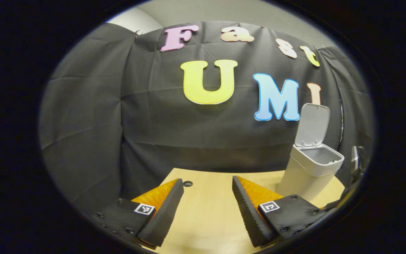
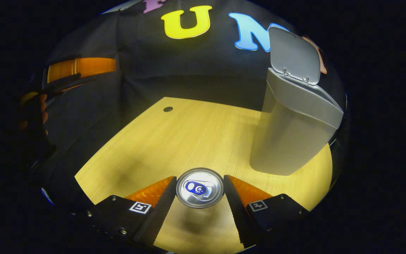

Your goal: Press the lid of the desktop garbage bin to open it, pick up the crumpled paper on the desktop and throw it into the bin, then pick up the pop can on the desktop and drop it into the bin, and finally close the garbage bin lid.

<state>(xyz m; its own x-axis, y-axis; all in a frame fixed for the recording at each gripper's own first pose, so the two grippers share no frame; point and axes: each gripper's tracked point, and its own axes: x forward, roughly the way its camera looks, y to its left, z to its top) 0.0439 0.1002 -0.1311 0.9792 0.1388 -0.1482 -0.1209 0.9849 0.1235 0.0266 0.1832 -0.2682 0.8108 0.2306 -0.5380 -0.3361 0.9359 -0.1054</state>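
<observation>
Left gripper point(image 1: 208, 190) with wedge-shaped fingers, ribbed inner pads point(image 1: 247, 208), black mounting blocks dotted with screws, small square black-and-white marker tags, right gripper point(image 2: 199, 192) of matching build, same tags and screws

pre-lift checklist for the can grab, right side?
1. Bin lid up, bin mouth open: ok.
2. Pop can upright between the right tongs: ok.
3. Both fingers pressing on the can: cannot tell; they flank it closely.
4. Left tongs open, holding nothing, away from the bin: ok.
5. Table bare between can and bin: ok.
6. Crumpled paper already in the bin: cannot tell; bin's bottom hidden.
</observation>
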